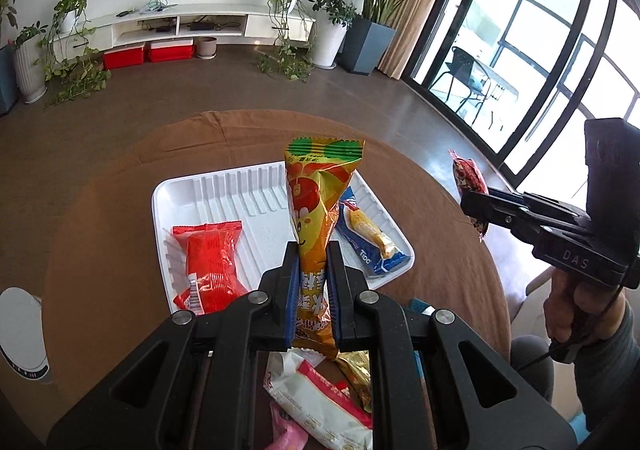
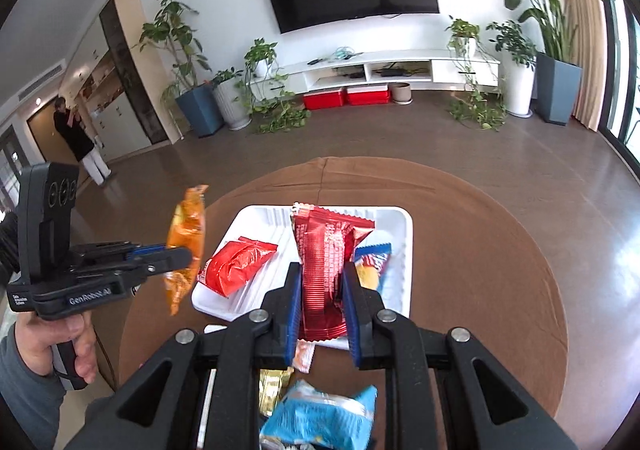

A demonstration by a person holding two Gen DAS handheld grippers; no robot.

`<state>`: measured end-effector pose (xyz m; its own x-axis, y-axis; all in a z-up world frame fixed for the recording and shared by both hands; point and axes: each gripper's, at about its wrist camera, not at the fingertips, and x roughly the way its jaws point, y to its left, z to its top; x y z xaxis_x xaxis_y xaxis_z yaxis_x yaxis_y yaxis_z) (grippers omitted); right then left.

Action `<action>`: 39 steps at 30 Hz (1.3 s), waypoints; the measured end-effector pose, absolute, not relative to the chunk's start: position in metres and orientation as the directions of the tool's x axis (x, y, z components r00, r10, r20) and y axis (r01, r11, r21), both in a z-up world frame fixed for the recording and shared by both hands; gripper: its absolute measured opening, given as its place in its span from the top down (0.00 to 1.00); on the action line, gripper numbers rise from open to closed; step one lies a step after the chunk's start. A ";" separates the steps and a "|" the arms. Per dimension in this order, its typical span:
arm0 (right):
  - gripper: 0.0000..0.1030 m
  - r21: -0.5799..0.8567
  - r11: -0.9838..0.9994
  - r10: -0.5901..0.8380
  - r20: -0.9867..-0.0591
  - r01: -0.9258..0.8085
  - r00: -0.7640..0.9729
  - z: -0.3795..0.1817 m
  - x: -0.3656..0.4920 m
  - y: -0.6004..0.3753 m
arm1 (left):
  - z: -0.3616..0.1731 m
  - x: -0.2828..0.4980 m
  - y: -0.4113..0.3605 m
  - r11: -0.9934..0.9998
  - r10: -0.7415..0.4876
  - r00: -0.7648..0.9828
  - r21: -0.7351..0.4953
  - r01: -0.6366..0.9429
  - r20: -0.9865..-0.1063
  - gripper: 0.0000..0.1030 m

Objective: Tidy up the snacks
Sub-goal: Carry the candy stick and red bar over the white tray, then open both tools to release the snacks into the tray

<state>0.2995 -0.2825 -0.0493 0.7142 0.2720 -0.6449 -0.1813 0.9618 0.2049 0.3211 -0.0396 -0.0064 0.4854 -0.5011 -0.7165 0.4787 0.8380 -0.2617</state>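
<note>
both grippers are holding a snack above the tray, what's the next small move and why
Probably lower the left gripper and set its orange snack packet on the bare middle of the white tray, between the red packet and the blue packet. The right gripper, clamping a dark red packet, could follow.

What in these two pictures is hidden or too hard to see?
- Loose packets near the camera, left wrist view: half hidden behind the left gripper.
- Blue packet in the white tray, right wrist view: mostly covered by the red packet held in the right gripper.
- Packet lettering, both views: too small to read.
</note>
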 end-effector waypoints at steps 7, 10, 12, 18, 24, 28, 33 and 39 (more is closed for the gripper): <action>0.80 0.202 0.959 0.284 -0.714 -0.201 0.639 -0.081 0.348 -0.261 | -0.047 0.370 -0.065 0.861 -0.451 0.431 -0.254 0.440 -0.781 0.89; 0.80 0.183 0.962 0.269 -0.749 -0.201 0.605 -0.100 0.362 -0.253 | -0.070 0.388 -0.075 0.868 -0.432 0.410 -0.247 0.432 -0.803 0.89; 0.80 0.165 0.965 0.256 -0.770 -0.205 0.585 -0.114 0.368 -0.247 | -0.083 0.394 -0.079 0.871 -0.424 0.396 -0.248 0.423 -0.814 0.89; 0.80 0.170 0.966 0.250 -0.800 -0.194 0.545 -0.140 0.381 -0.246 | -0.111 0.410 -0.089 0.881 -0.403 0.375 -0.243 0.407 -0.835 0.89; 0.80 0.138 0.969 0.228 -0.823 -0.206 0.520 -0.153 0.388 -0.238 | -0.128 0.421 -0.095 0.885 -0.386 0.359 -0.230 0.405 -0.850 0.89; 0.80 0.137 0.969 0.224 -0.831 -0.203 0.509 -0.158 0.388 -0.236 | -0.135 0.426 -0.097 0.888 -0.377 0.355 -0.223 0.403 -0.855 0.89; 0.79 0.129 0.970 0.215 -0.845 -0.204 0.490 -0.165 0.391 -0.233 | -0.138 0.427 -0.100 0.894 -0.358 0.362 -0.204 0.400 -0.861 0.88; 0.77 0.120 0.970 0.210 -0.855 -0.213 0.475 -0.170 0.395 -0.230 | -0.137 0.422 -0.101 0.894 -0.353 0.369 -0.193 0.406 -0.860 0.84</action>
